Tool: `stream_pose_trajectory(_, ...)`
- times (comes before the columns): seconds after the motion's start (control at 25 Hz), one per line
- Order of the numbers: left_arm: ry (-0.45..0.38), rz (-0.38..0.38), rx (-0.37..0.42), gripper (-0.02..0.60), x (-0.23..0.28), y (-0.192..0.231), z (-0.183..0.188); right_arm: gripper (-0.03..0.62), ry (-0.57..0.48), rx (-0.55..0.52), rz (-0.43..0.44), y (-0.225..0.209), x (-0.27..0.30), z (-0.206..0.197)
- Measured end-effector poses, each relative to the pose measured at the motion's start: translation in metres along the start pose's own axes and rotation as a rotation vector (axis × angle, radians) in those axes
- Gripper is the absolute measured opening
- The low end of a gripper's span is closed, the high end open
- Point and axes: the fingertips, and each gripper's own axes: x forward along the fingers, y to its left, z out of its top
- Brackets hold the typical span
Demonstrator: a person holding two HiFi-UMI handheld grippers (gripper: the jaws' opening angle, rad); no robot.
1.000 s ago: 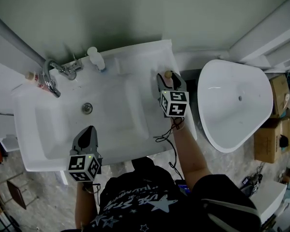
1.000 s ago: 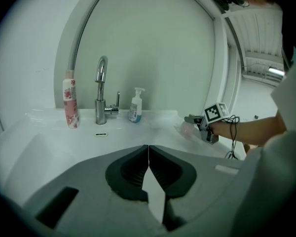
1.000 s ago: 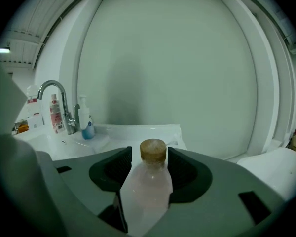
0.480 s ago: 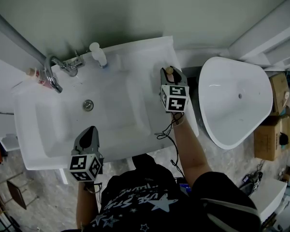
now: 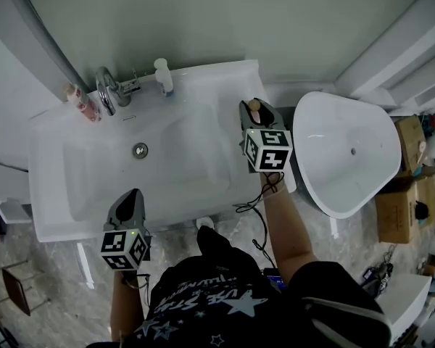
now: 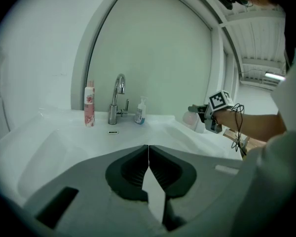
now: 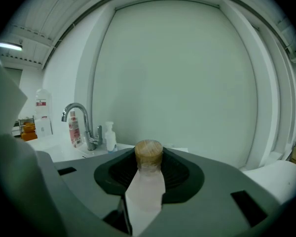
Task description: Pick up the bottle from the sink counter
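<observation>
My right tool is clamped on the bottle just below its brown cap, at the counter end well right of the tap. I judge this neck grip will keep it upright for lifting. My left tool hangs closed and empty, well in front of the tap, out of the way.

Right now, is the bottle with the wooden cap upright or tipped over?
Upright: the bottle stands vertical between the jaws of the right gripper, wooden cap on top. Whether it has left the sink counter, cannot tell.
</observation>
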Motion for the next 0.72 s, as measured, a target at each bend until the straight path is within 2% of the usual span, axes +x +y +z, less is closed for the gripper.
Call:
stream_pose_trajectory(0.36, -0.077, -0.036, 0.034, 0.02, -0.082, -0.006, -0.009, 0.14, -0.049, -0.034, 0.033, 0.062, -0.103, 0.022)
stream_pose_trajectory(0.72, -0.12, -0.073, 0.057, 0.02, -0.172, -0.017, -0.044, 0.14, -0.073, -0.011, 0.044, 0.12, -0.219, -0.001)
